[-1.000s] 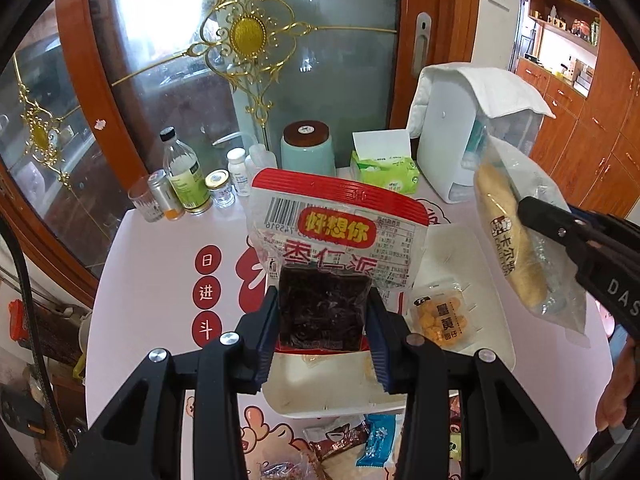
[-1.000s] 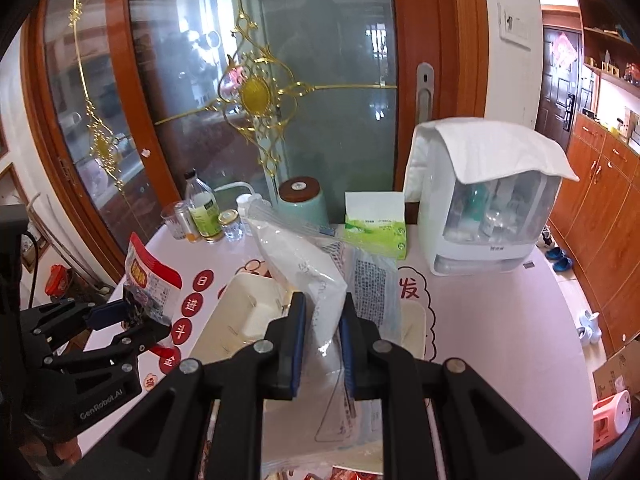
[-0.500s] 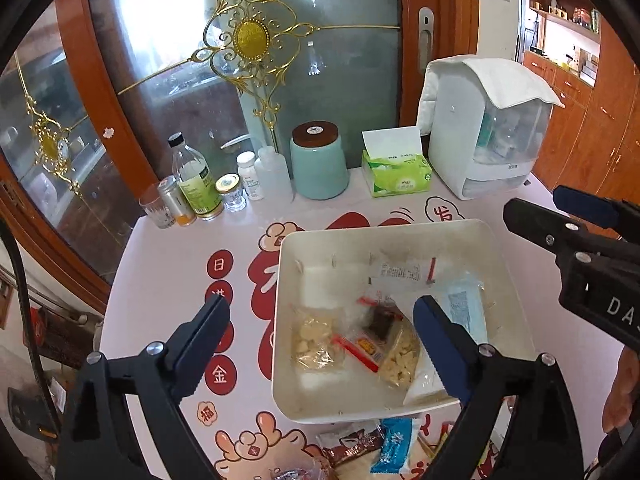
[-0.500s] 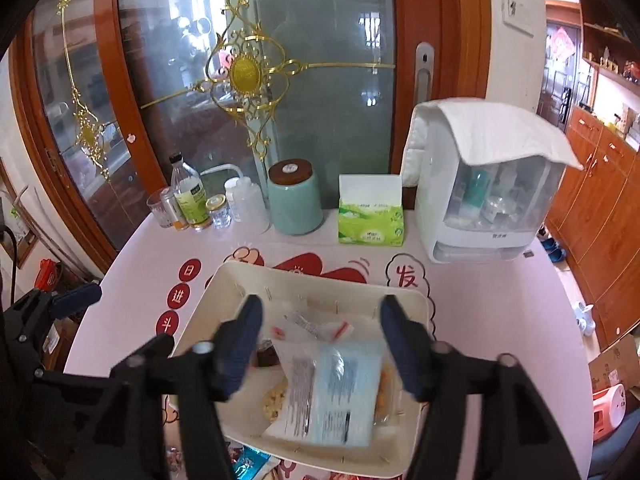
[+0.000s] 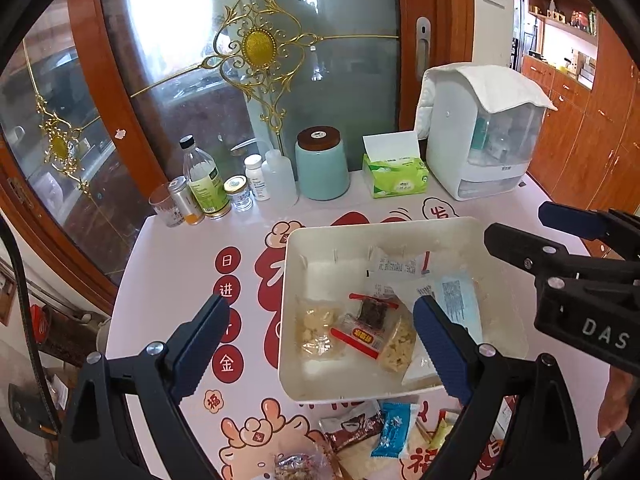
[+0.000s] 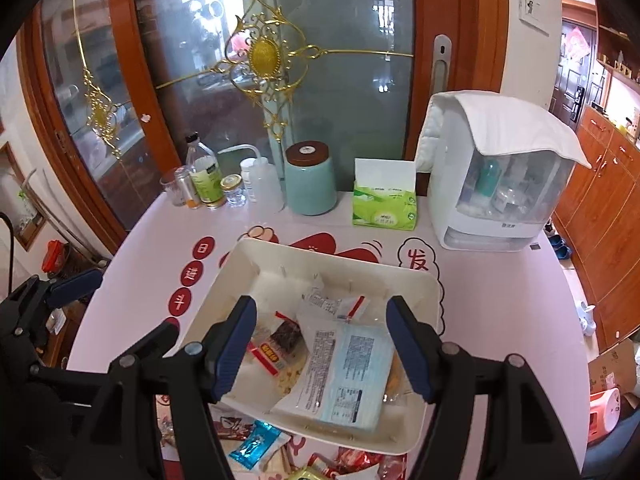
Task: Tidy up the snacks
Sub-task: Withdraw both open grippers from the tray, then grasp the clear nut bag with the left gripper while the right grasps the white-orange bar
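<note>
A white tray (image 5: 384,228) sits mid-table with several snack packets in it. Among them are a red-edged date packet (image 5: 360,334) and a large blue-and-white bread packet (image 5: 456,304). My left gripper (image 5: 320,308) hangs open over the tray's near left side with nothing between its pads. My right gripper (image 6: 320,306) hovers above the tray (image 6: 332,254), over the bread packet (image 6: 344,368) and date packet (image 6: 280,344). Its jaws are opening, and the pads touch nothing. The right gripper (image 5: 520,222) also shows at the right edge of the left wrist view.
Loose snack packets (image 5: 368,428) lie at the table's near edge, in front of the tray. Along the back stand bottles (image 5: 204,184), a teal jar (image 5: 320,164), a green tissue box (image 5: 394,176) and a white cloth-covered appliance (image 5: 480,140). A glass door rises behind.
Both grippers opened and let go of their packets: the date packet and the bread packet now lie in the tray. The left gripper drew back a little from the tray.
</note>
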### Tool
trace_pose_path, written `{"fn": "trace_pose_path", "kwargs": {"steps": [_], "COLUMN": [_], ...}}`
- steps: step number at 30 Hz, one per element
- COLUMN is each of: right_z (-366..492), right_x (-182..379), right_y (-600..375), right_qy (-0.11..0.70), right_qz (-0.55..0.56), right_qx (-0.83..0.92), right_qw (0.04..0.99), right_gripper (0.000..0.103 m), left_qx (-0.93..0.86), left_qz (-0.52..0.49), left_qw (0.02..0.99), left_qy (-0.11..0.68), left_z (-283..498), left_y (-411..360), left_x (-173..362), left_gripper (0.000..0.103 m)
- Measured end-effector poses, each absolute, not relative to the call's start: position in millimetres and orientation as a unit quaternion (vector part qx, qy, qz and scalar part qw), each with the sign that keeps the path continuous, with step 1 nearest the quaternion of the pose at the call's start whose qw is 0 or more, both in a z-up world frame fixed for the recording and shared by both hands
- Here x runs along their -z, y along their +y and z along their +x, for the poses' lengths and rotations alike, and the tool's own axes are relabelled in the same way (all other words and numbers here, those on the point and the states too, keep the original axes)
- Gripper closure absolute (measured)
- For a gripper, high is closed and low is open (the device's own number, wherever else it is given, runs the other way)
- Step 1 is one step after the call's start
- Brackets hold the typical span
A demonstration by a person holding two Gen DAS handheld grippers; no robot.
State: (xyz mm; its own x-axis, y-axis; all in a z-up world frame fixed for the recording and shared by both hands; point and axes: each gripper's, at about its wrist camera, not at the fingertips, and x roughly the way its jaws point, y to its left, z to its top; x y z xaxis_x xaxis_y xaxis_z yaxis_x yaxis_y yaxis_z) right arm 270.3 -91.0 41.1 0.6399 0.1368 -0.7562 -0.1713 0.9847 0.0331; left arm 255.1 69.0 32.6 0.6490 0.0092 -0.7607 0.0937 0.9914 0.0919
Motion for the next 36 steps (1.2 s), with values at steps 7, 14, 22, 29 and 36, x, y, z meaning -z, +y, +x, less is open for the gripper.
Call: {"fn": "trace_pose_path", "kwargs": {"steps": [7,14,22,29,36], "right_z": [248.6,222.7,178.8,148.0,122.5], "right_x": [-52.3,-64.2,-74.8,-66.7,-47.3], "right_y": [-90.6,-97.2,-101.0,-105.0,-108.8], "right_qy": [0.402,0.393,0.356,0.37,0.383], "right_qz": [-0.039,-0.022,-0.052,-0.072,-0.09], "right_qx": [-0.06,-0.072,-0.082,-0.112,-0.123], "right_qw": [0.913,0.917,0.929,0.919,0.911], "right_gripper": [0.035,0.035,0.035,0.035,0.035], "left_qx": [0.012,0.022,-0.001,-0.007,-0.001], "left_qz": [0.076,0.067,0.044,0.071,0.085], "left_qw": [0.908,0.909,0.918,0.921,0.907], "left_qy": [0.411,0.41,0.395,0.384,0.413], "left_z": [231.3,201.3,165.8,133.9,118.5], "left_y": [66.9,65.9,75.1,72.7,72.3], "left_x": [-46.1,-59.6,-67.6,-62.7,-47.5], "left_gripper": [0.01,0.01,0.01,0.01,0.01]}}
